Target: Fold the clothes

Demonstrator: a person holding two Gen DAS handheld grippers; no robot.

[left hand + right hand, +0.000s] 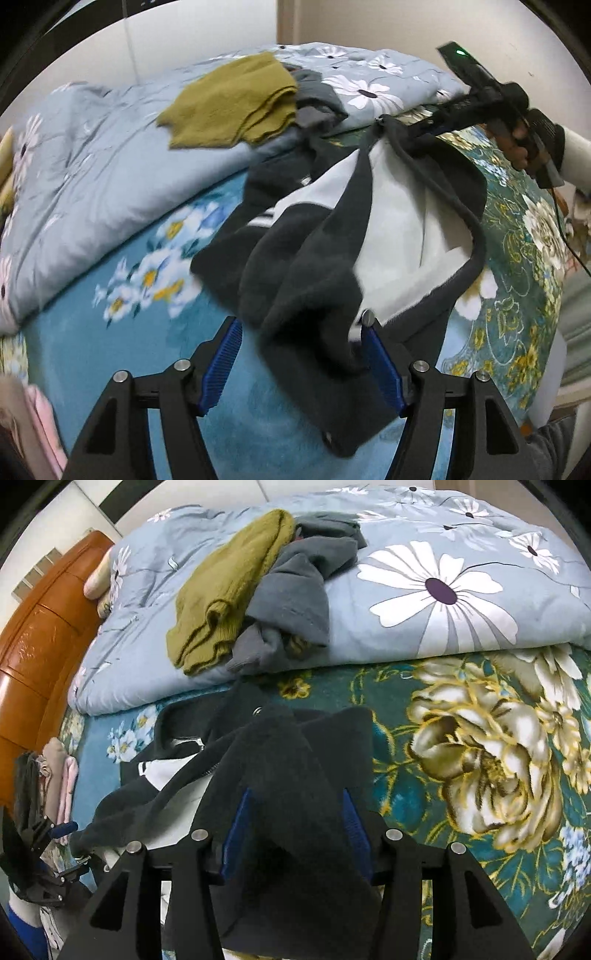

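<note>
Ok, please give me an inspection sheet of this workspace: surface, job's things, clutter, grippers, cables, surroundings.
Surface: bed with teal floral blanket; folded light-blue quilt at its far side.
Job's things: dark jacket with white lining spread out.
Clutter: olive sweater and grey garment on the quilt.
Grippers: left gripper open, jacket fabric between its fingers; right gripper open, jacket draped across it.
Cables: thin black cable by the right gripper.
Surroundings: wooden headboard.

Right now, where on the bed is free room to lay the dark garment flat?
Free: the blue blanket between quilt and dark garment, and the green floral part below the quilt. Crowded: the quilt top, with the olive sweater and grey clothes.
</note>
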